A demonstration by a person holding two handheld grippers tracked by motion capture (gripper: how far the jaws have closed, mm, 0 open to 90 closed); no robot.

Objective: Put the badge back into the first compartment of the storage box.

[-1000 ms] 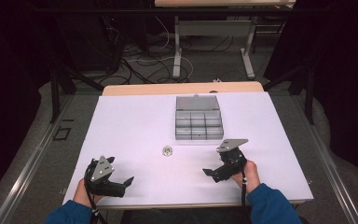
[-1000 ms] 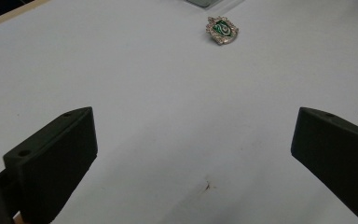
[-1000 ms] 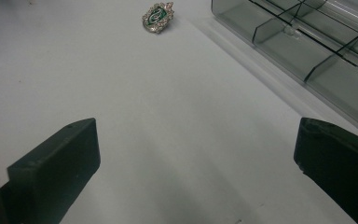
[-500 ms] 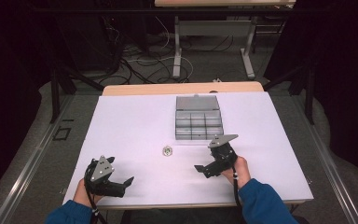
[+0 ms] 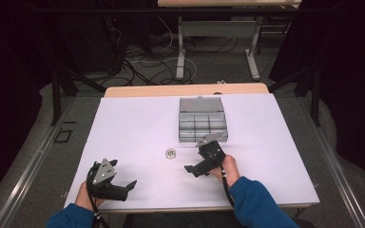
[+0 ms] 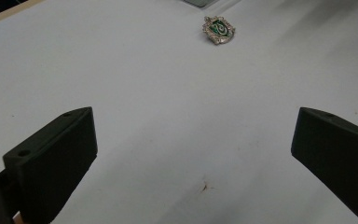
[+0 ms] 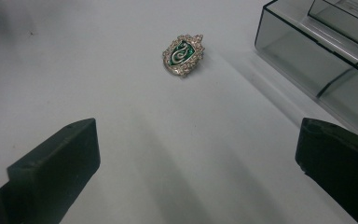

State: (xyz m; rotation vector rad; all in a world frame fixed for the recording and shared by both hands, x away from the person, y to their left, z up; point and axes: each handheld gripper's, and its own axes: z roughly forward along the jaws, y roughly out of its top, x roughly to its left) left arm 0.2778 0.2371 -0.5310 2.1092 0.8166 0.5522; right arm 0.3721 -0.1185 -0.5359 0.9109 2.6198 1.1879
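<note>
Dark room; cables (image 5: 138,57) tangle on the grey floor (image 5: 38,137) behind the white table (image 5: 133,123) (wooden far edge).

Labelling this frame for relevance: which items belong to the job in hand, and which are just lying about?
In play:
- green crest badge
- clear compartment box, lid open
- right claw, open, nearest the badge

Lying about:
- left claw, open, idle at the table's near edge
- floor cables
- far desk

The high view is evenly lit from overhead on the table (image 5: 138,123), with the room around it falling to near black, darkest at 3 and 9 o'clock. The left gripper view is soft, its 1 o'clock corner motion-smeared. In the right gripper view the badge (image 7: 182,54) is sharp; the box (image 7: 317,56) at 2 o'clock glints, casting pale streaked shadows.
</note>
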